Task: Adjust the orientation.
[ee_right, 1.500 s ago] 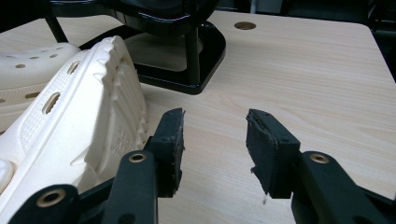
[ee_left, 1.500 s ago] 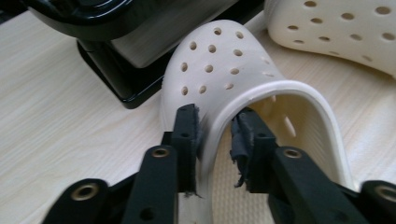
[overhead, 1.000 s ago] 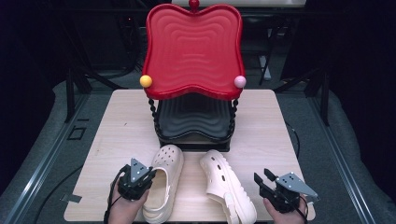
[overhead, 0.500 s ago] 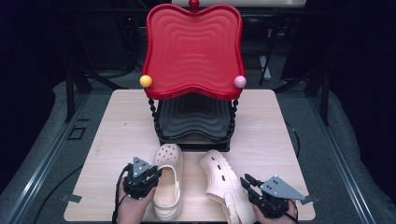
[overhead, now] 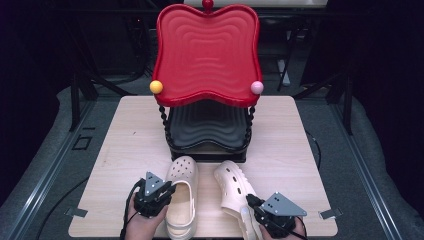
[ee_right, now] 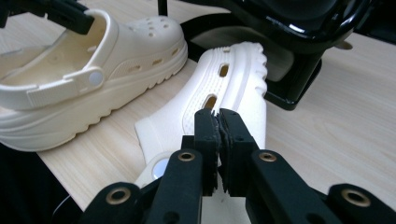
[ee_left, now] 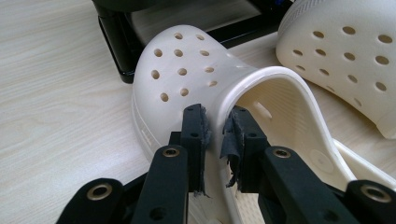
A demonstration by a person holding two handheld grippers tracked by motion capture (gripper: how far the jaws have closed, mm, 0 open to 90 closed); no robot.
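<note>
No text, label, brand, number or sign can be read anywhere in these pictures.

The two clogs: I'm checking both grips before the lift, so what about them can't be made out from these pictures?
- Right clog: in the high view its heel is covered by the right gripper.
- Right gripper view: the near-shut jaws hide whether the pads pinch the clog's wall.
- Left clog: in the left gripper view, the picture's bottom edge cuts off its heel strap.
- Left gripper: pads straddle the rim; contact is unclear.
</note>
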